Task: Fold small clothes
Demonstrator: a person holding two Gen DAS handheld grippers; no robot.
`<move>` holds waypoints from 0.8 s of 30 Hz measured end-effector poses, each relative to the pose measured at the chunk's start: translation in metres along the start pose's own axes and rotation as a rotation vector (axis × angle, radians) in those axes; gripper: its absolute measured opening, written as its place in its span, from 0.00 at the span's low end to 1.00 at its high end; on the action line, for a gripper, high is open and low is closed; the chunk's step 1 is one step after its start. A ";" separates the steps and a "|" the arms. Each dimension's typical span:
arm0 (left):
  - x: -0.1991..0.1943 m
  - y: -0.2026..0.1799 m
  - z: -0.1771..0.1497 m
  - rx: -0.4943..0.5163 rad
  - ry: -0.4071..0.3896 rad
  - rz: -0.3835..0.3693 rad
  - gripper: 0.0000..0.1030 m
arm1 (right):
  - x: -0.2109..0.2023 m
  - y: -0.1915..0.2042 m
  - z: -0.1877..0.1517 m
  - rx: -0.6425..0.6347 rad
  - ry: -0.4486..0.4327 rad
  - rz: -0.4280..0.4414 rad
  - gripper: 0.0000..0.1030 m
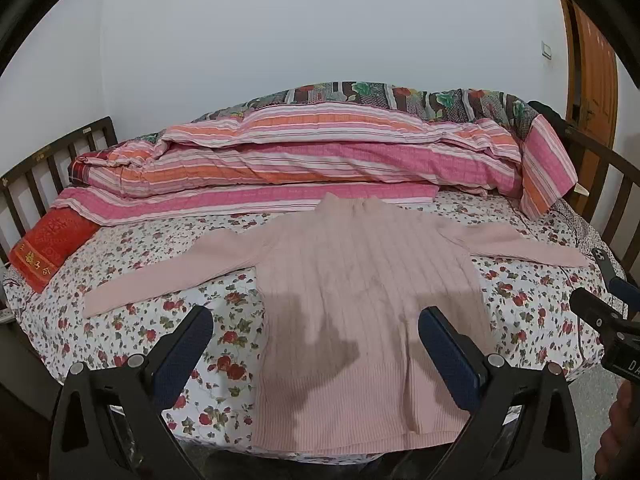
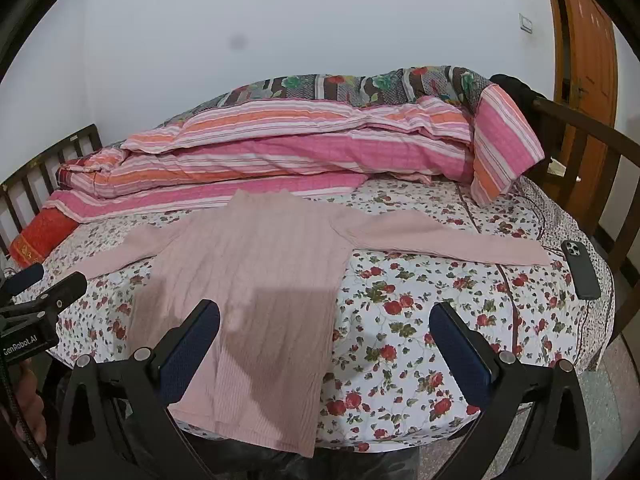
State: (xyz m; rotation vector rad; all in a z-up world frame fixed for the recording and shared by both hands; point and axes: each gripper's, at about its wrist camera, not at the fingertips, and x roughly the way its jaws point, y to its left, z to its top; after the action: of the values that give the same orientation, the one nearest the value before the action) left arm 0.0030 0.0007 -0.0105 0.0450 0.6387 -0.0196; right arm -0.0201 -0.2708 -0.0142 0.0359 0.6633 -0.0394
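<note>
A pale pink ribbed sweater [image 1: 360,300] [image 2: 248,288] lies flat on the flowered bedsheet [image 1: 132,328] [image 2: 420,320], collar toward the far side, both sleeves spread out sideways. My left gripper [image 1: 316,316] is open, its blue-padded fingers wide apart above the sweater's lower body, touching nothing. My right gripper [image 2: 324,312] is open too, hovering over the sweater's right hem edge and the bare sheet beside it. Each gripper shows at the edge of the other's view, held by a hand.
A rolled pink and orange striped quilt [image 1: 320,152] [image 2: 300,148] fills the bed's far side. A red pillow [image 1: 48,252] lies at the left. A dark phone [image 2: 580,268] rests near the right edge. Wooden rails [image 2: 592,136] bound both ends; a door [image 2: 588,40] stands at right.
</note>
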 end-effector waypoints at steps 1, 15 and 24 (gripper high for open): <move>0.000 0.000 0.000 0.000 0.000 0.000 1.00 | 0.000 0.000 0.000 0.000 0.001 0.000 1.00; 0.001 -0.005 0.000 0.002 0.004 -0.004 1.00 | -0.003 0.000 0.002 0.010 -0.003 0.005 1.00; 0.002 -0.002 -0.001 -0.001 0.006 0.010 1.00 | -0.008 0.002 0.001 0.001 -0.011 0.015 1.00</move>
State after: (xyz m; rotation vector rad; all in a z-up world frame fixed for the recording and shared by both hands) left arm 0.0038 -0.0015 -0.0128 0.0476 0.6442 -0.0097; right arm -0.0256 -0.2683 -0.0088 0.0414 0.6523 -0.0249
